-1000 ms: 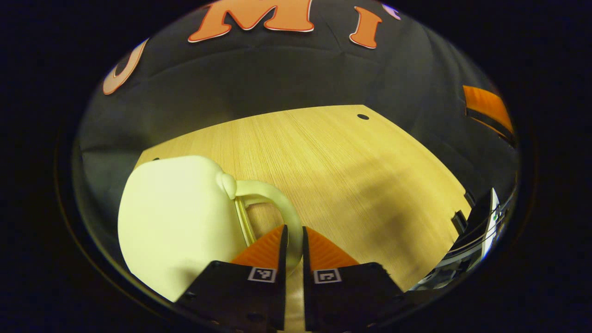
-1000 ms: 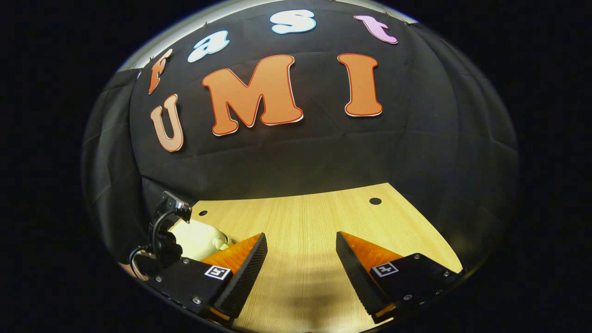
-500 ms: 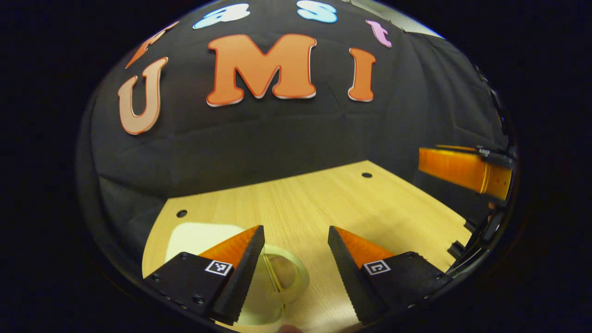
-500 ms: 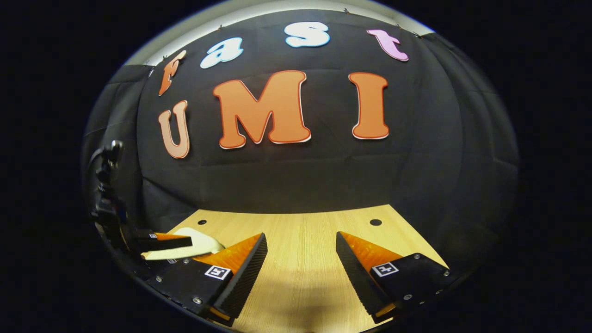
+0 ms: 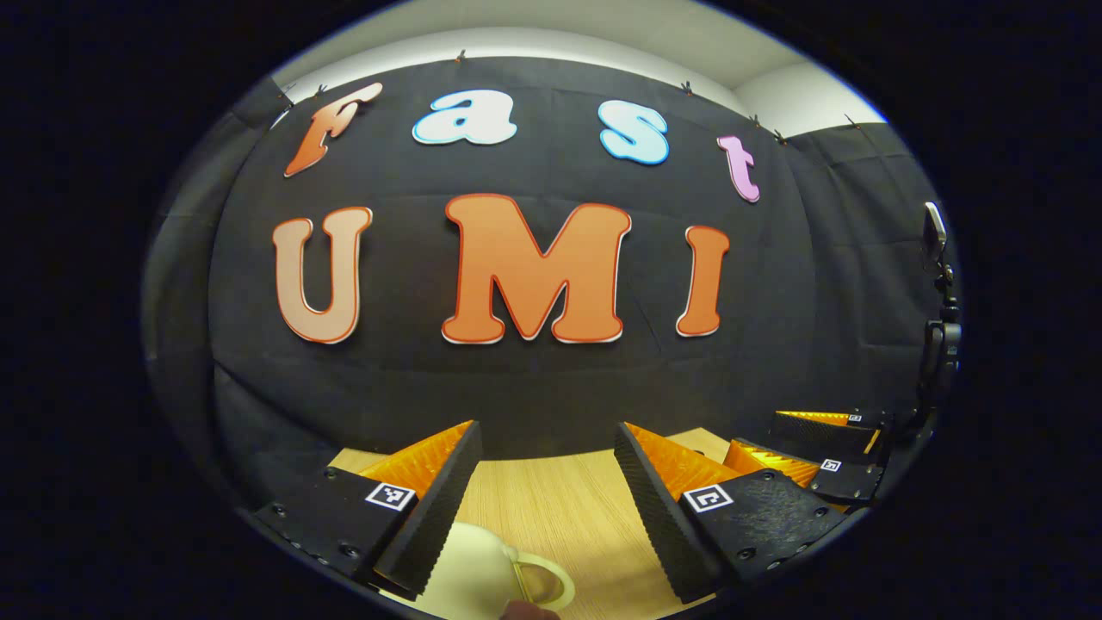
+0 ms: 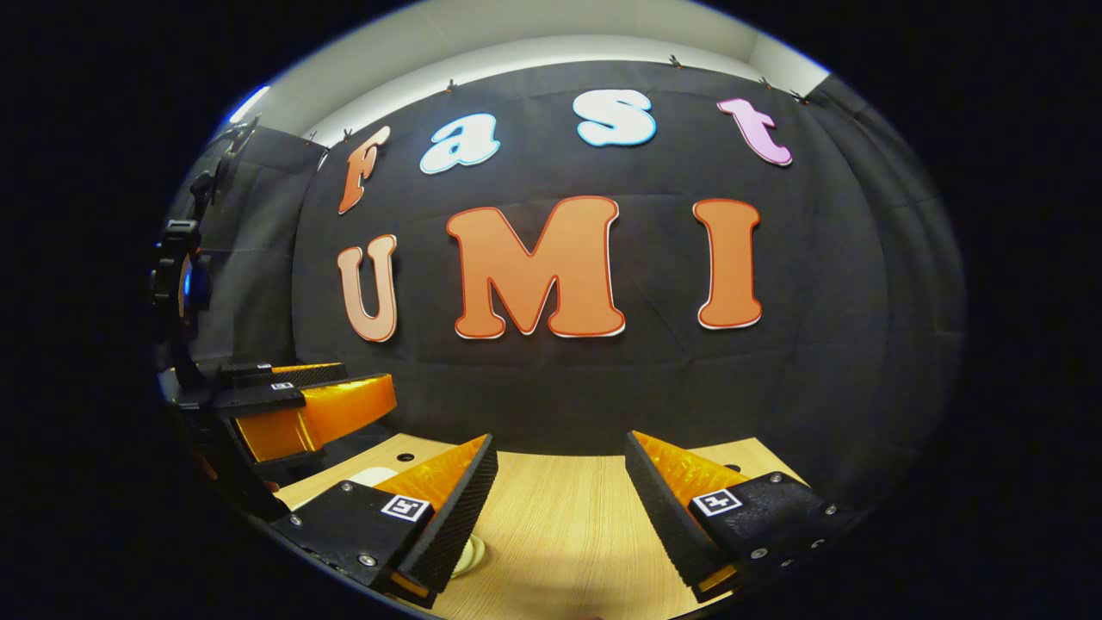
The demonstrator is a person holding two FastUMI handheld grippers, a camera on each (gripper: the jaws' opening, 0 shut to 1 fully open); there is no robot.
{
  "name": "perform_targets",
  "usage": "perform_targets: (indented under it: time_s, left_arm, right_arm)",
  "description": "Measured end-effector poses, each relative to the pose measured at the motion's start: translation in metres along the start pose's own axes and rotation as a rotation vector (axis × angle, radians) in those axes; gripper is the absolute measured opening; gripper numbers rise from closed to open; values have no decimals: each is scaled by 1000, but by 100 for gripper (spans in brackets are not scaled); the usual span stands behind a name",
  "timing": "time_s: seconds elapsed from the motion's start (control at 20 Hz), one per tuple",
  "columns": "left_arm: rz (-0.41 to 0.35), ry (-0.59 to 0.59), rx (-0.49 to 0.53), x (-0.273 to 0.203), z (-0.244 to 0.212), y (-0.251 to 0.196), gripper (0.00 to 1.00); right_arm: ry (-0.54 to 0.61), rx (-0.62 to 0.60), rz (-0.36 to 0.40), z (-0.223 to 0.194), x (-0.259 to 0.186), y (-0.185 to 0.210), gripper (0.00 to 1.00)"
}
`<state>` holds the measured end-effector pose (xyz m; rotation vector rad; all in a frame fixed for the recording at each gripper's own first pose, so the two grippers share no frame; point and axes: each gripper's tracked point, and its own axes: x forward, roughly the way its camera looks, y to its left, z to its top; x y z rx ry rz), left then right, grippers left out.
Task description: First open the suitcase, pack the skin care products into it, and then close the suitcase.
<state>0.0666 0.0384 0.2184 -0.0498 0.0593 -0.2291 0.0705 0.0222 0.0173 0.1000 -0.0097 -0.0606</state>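
Left gripper view puts the left gripper (image 5: 544,499) at the bottom of the frame, its two black, saw-toothed fingers (image 5: 430,517) spread wide apart with nothing between them but bare tabletop. Each finger carries an orange wedge on its outer side and a small square marker on its base. Directly below the gap, at the lower edge, sits the cream-coloured suitcase (image 5: 469,573), lying closed on the wooden table (image 5: 560,508); its looped handle (image 5: 542,585) curves out to the right, just under the fingers and not touched by them. Off to the right, beyond the right-hand finger, the other gripper's orange and black fingers jut in from the side, with a dark mount rising above them.

Right gripper view shows the right gripper (image 6: 560,508) with its fingers (image 6: 456,517) likewise standing well apart over the table (image 6: 560,534) and gripping nothing. A pale sliver of the suitcase (image 6: 469,555) peeks out beneath the left-hand finger, and another cream patch lies behind that finger's base. Farther left, the left gripper (image 6: 301,405) is seen side-on, held above the table near its edge, with a dark camera mount (image 6: 176,293) above it. Behind everything hangs the black cloth wall (image 6: 818,362).
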Motion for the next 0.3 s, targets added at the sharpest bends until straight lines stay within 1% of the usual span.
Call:
perform_targets:
  time_s: [0.1,0.15,0.2,0.25,0.3]
  left_arm:
    - [24,-56,10,-5,8,5,98]
    - [39,-101,34,-6,14,6,98]
    - [72,-115,67,-9,13,10,98]
    - [84,-124,91,-10,14,12,94]
    - [88,-117,106,-7,10,11,95]
  right_arm:
    - [-15,-13,3,6,2,4,95]
    - [-26,-16,7,10,2,7,95]
    - [-33,-21,8,12,3,7,95]
    - [-34,-25,11,11,3,9,95]
    - [-37,-32,14,13,6,11,95]
